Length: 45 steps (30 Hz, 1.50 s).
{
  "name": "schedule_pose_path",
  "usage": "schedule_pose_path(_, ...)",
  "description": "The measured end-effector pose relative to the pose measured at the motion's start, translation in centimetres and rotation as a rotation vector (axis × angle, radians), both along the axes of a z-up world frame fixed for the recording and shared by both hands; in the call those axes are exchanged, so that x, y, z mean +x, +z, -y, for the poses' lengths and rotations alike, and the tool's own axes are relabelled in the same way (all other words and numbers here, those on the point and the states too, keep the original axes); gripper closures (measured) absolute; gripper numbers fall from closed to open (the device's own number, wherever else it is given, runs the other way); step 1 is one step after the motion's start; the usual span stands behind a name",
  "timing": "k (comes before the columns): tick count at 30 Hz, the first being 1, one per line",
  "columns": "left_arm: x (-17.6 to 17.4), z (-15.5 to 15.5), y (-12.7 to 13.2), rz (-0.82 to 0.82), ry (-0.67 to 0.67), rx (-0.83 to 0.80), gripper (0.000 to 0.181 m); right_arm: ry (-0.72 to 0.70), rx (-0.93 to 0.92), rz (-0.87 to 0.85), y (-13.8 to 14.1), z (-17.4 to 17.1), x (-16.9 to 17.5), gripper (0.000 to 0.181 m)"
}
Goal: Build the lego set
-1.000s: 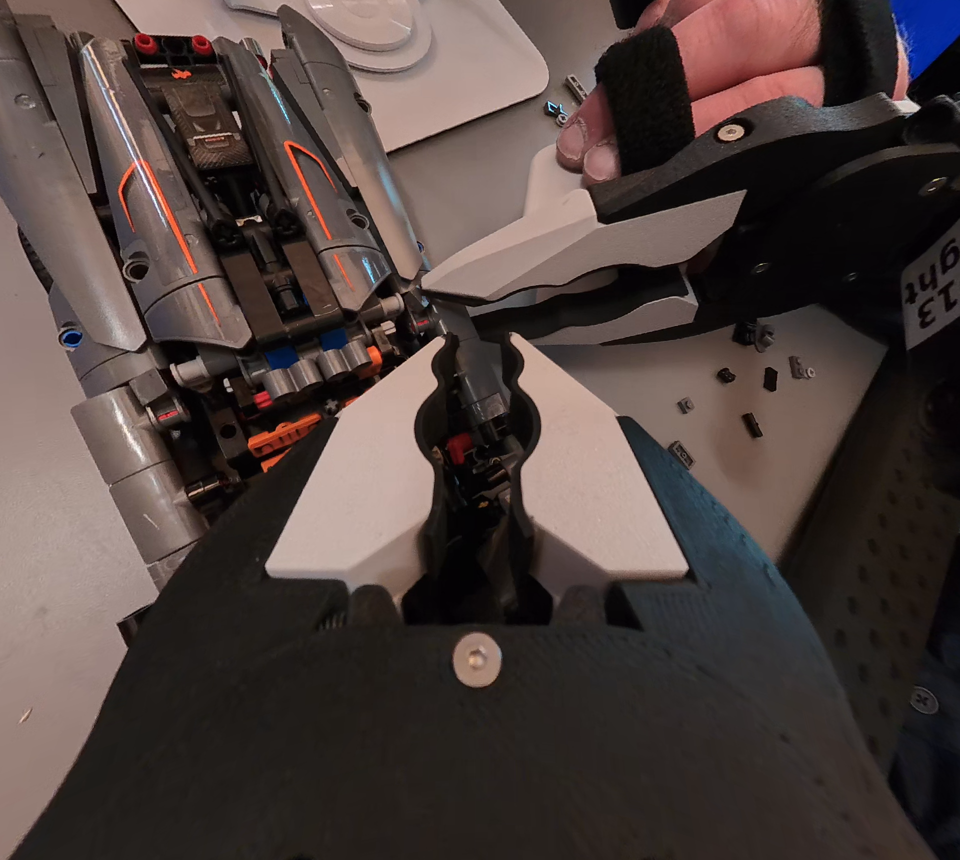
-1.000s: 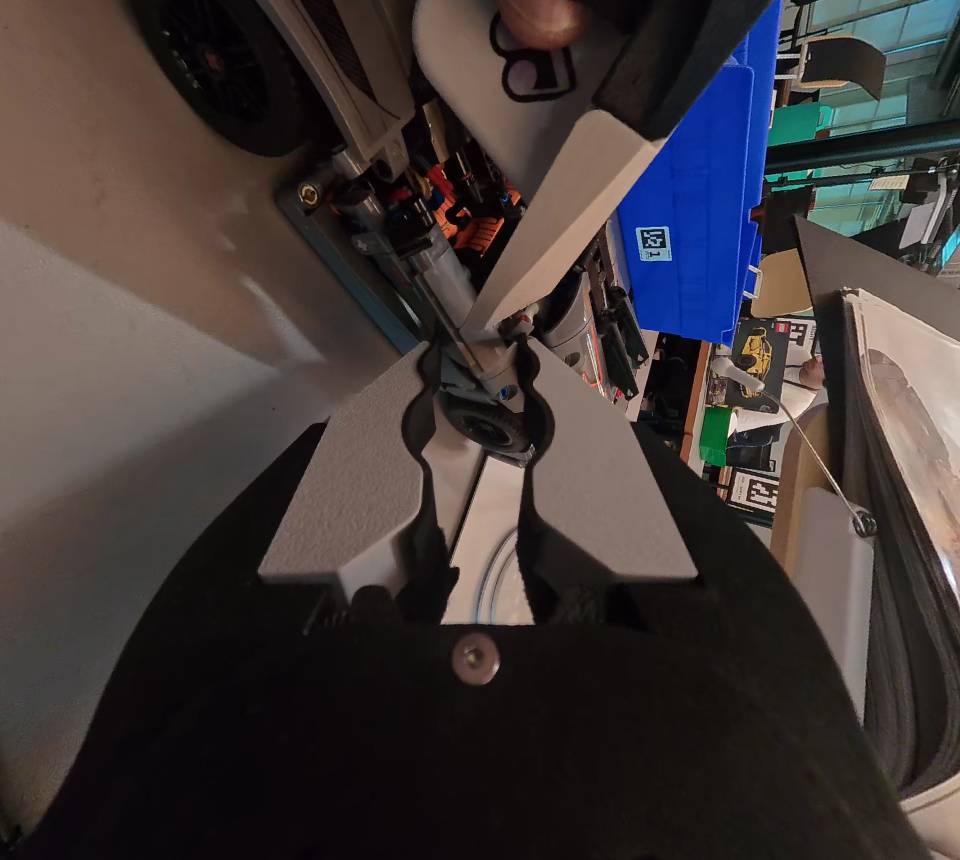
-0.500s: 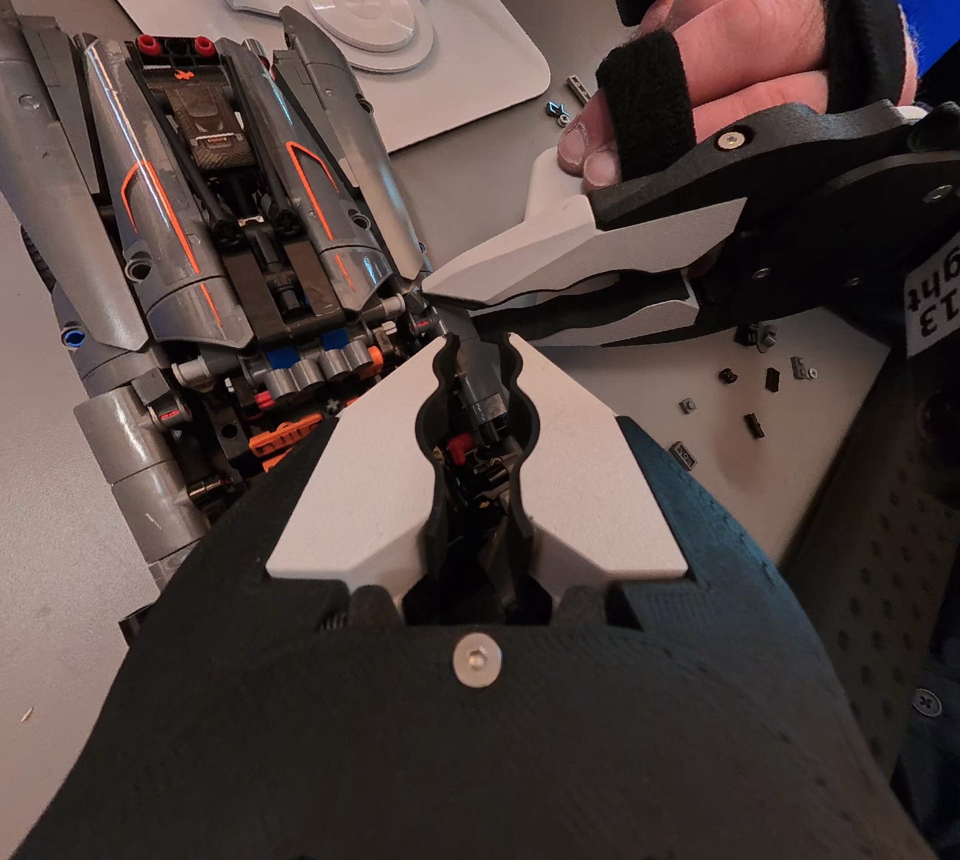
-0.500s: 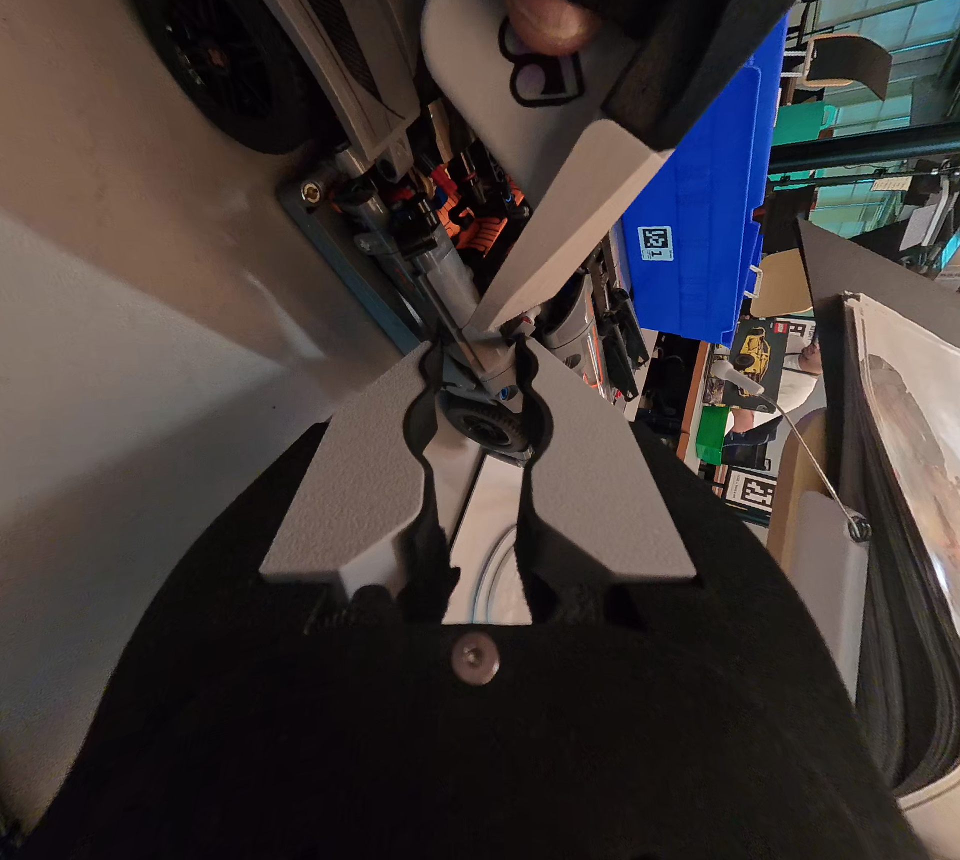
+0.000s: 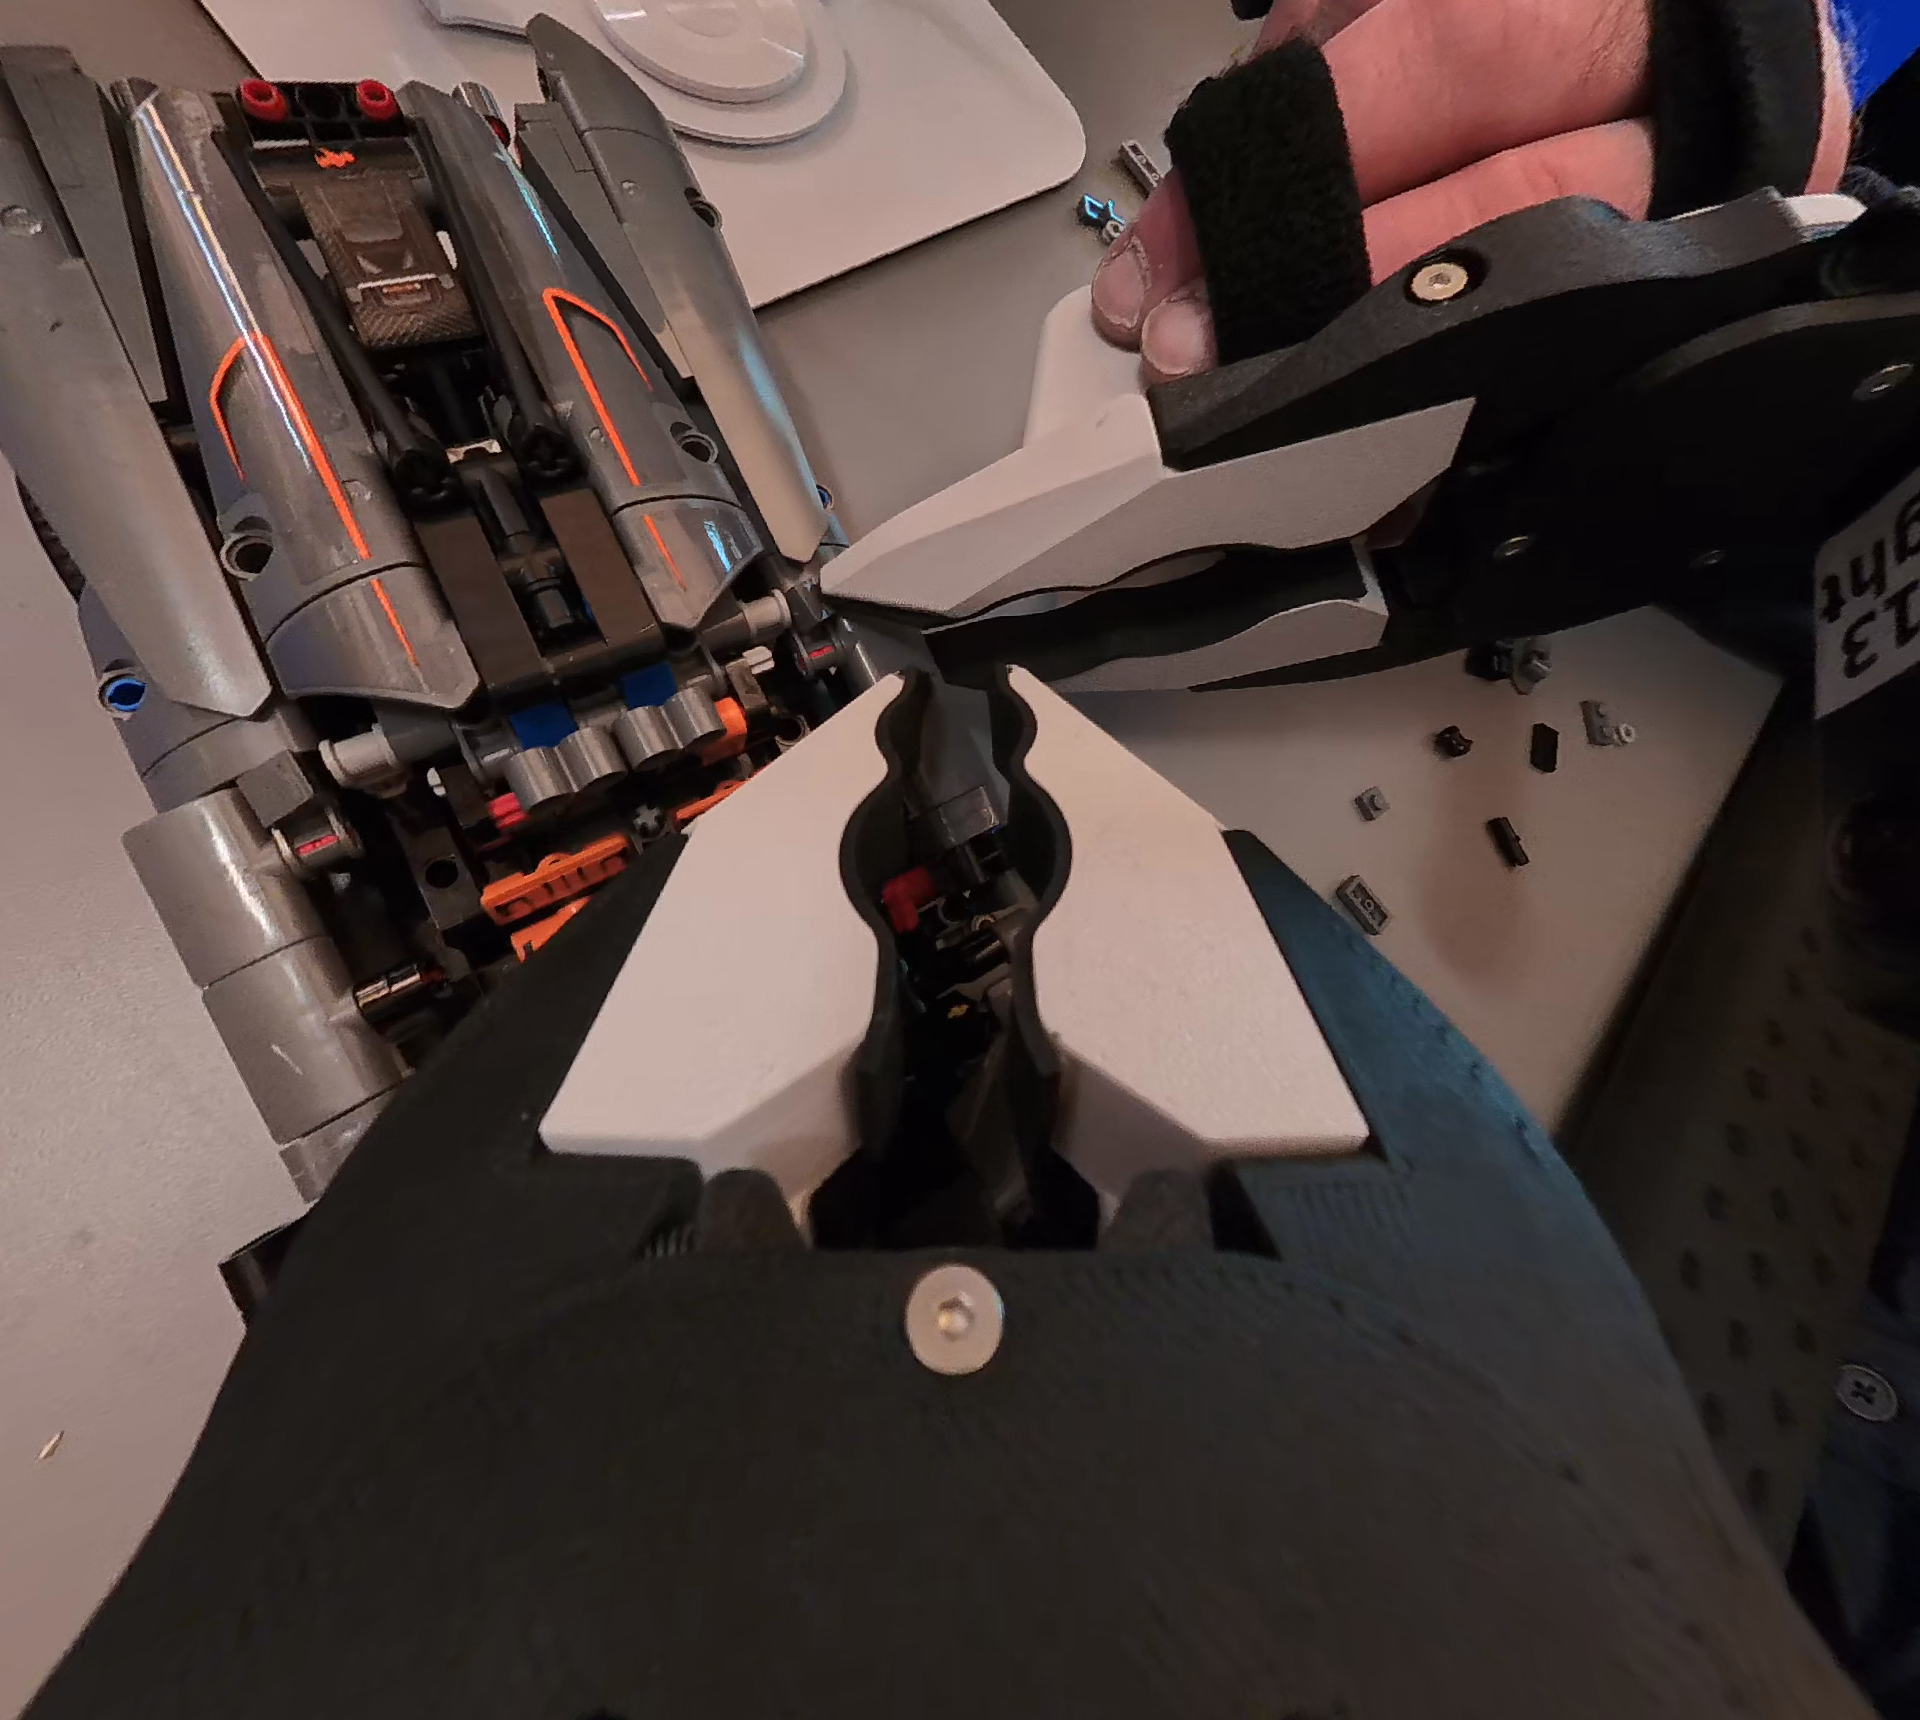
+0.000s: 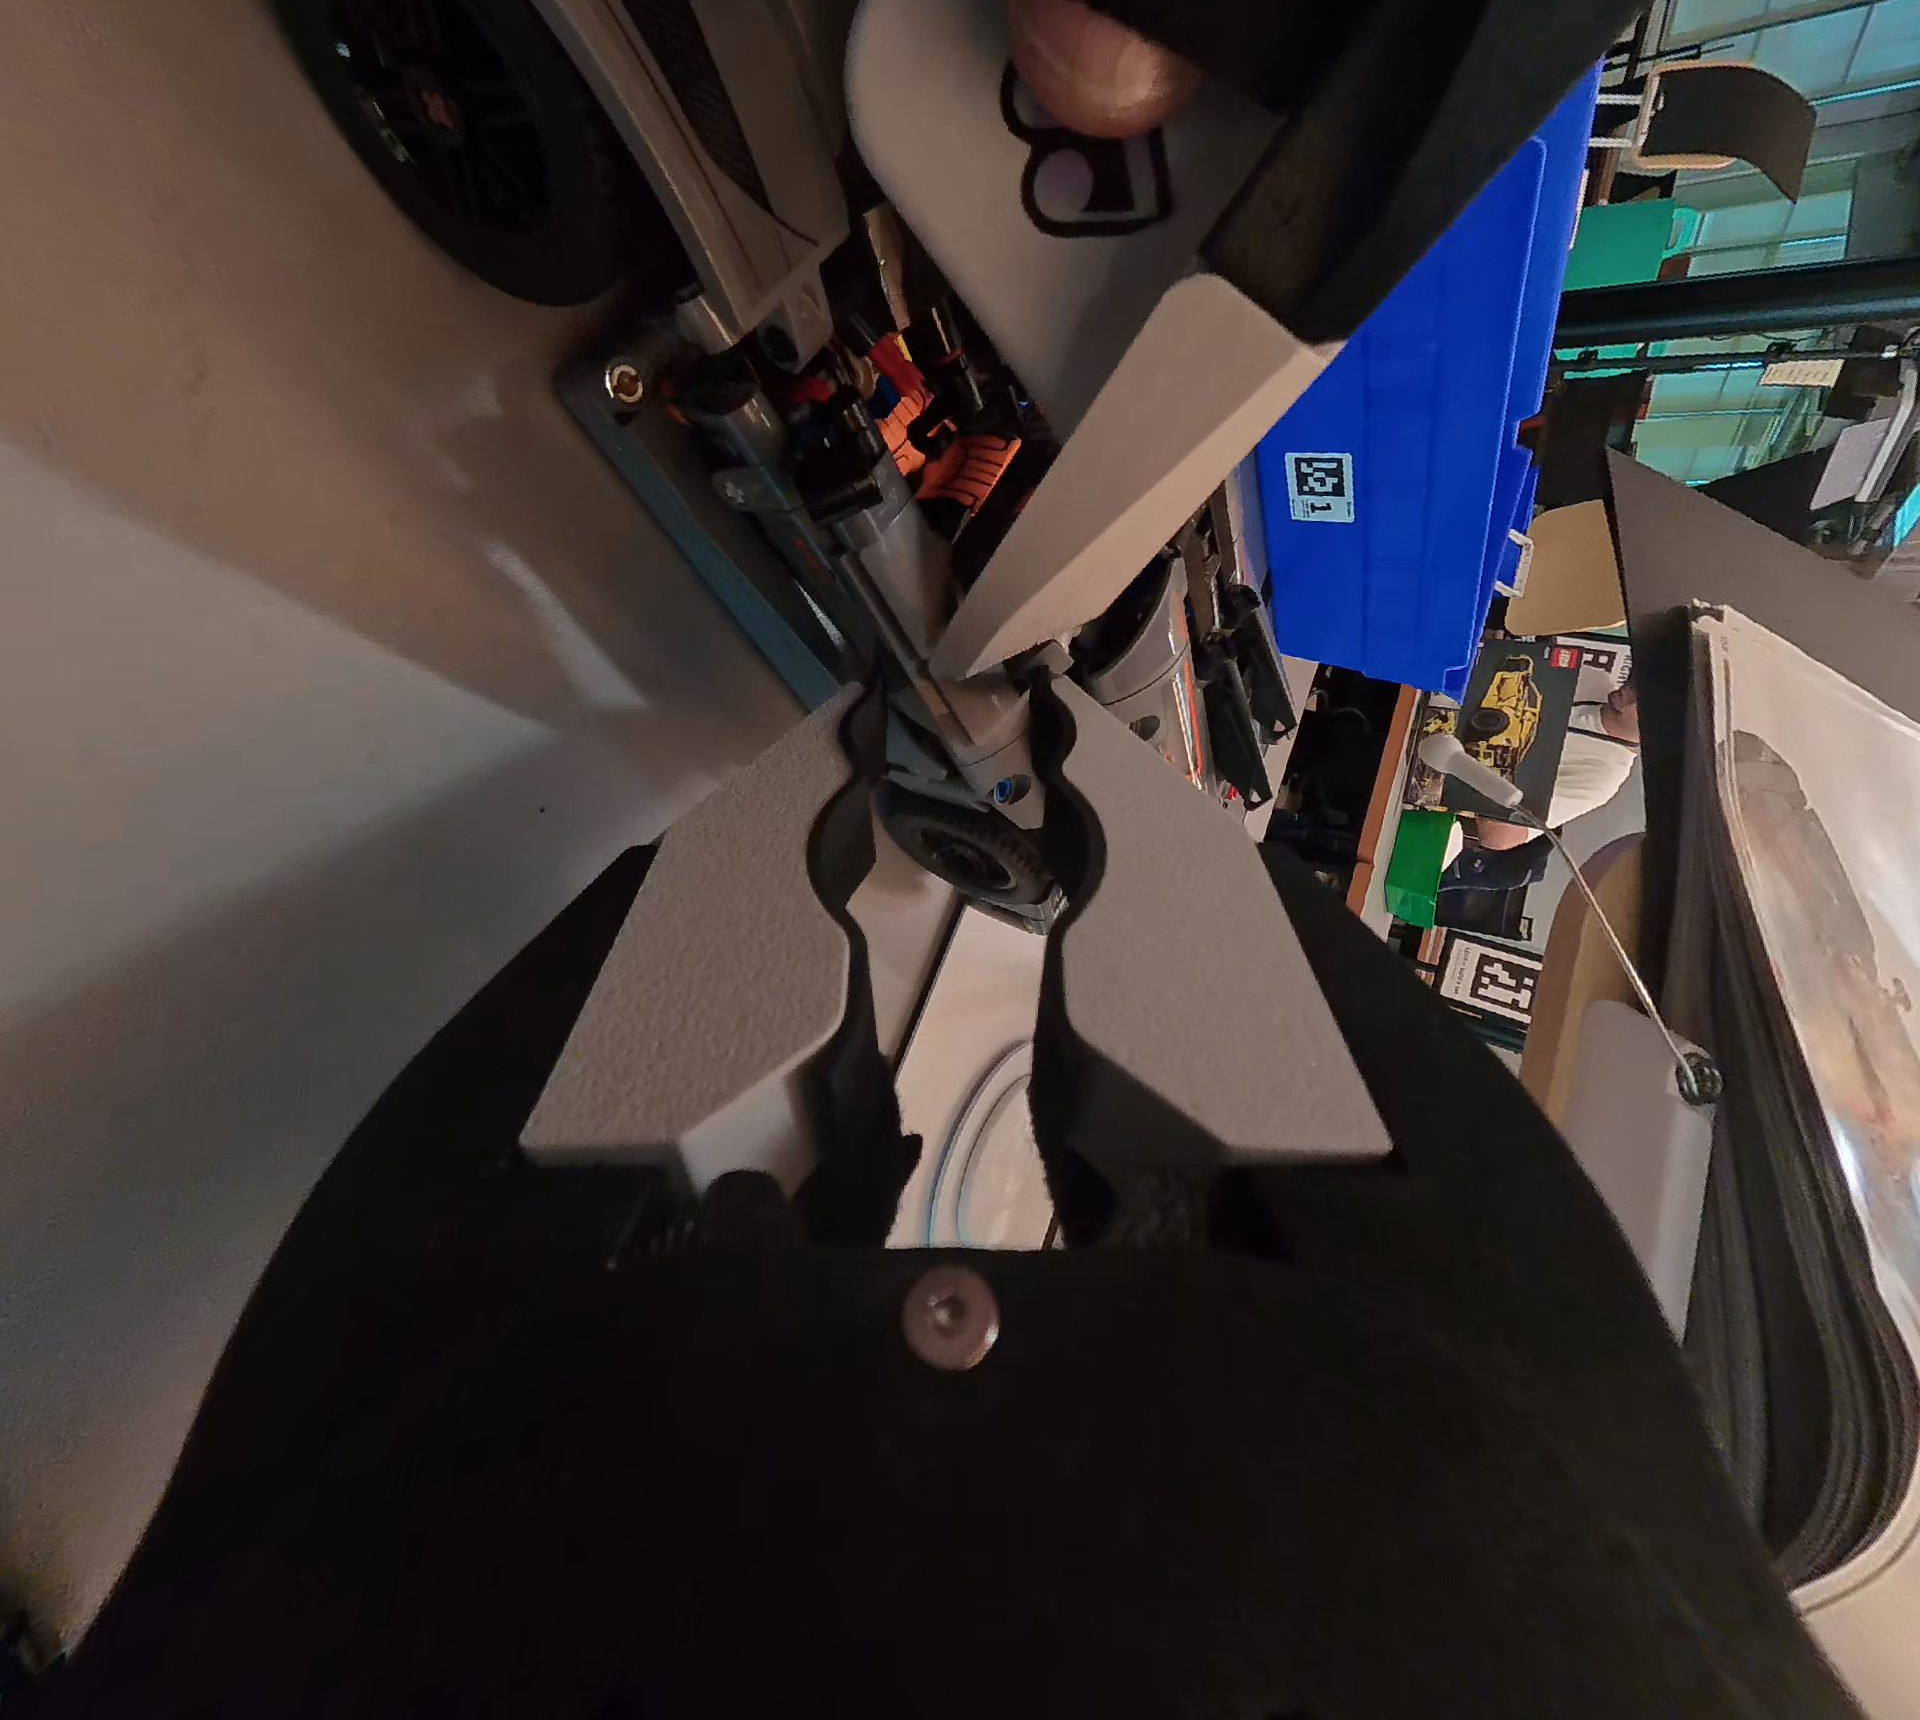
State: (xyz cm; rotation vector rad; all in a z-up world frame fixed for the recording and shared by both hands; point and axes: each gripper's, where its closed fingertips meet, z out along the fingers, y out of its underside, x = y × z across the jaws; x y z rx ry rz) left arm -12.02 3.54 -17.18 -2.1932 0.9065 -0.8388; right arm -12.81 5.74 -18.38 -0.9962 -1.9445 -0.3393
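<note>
**One car nearly built, both tongs working the same corner**

One grey-and-orange car model [image 5: 395, 465] lies on the worktop [image 5: 94, 1047], bodywork on, two long grey panels with orange stripes running down its middle, two red pins at its far end. By my reading most of the build is done; the open mechanism near the tongs, with its orange, blue and red bits exposed, looks like what is left.

Left tongs [image 5: 951, 683] are clenched on a dark grey rod [image 5: 961, 777] at the model's near right corner. Right tongs [image 5: 883, 605] come in from the right worktop edge, tips narrowed around that same corner; whether they truly grip, I cannot tell. Right wrist view shows the left tongs [image 6: 966, 662] meeting the right tongs [image 6: 951, 714] there, one black wheel [image 6: 447, 101] beyond.

Loose small pieces [image 5: 1496, 777]: about six on the right side of the worktop, a couple more past the hand [image 5: 1455, 132]. One white stand base [image 5: 623, 29] sits at the far edge.
</note>
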Motion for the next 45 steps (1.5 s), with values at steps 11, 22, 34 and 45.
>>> schedule_pose_path(11,0.4,0.3,-0.2,-0.016,-0.025,0.007,0.172,0.000,-0.006,0.031,0.0,0.0,0.0,0.155)
schedule_pose_path(22,0.5,0.3,-0.4,-0.035,-0.025,0.014,0.177,0.010,-0.060,0.084,0.0,-0.1,-0.1,0.155)
schedule_pose_path(34,0.5,0.3,-0.4,-0.036,-0.027,0.013,0.177,0.033,-0.116,0.152,-0.1,0.0,-0.1,0.156)
schedule_pose_path(45,-0.8,-0.6,-0.1,-0.081,0.033,0.064,0.169,0.047,-0.159,0.145,0.0,0.0,-0.1,0.157)
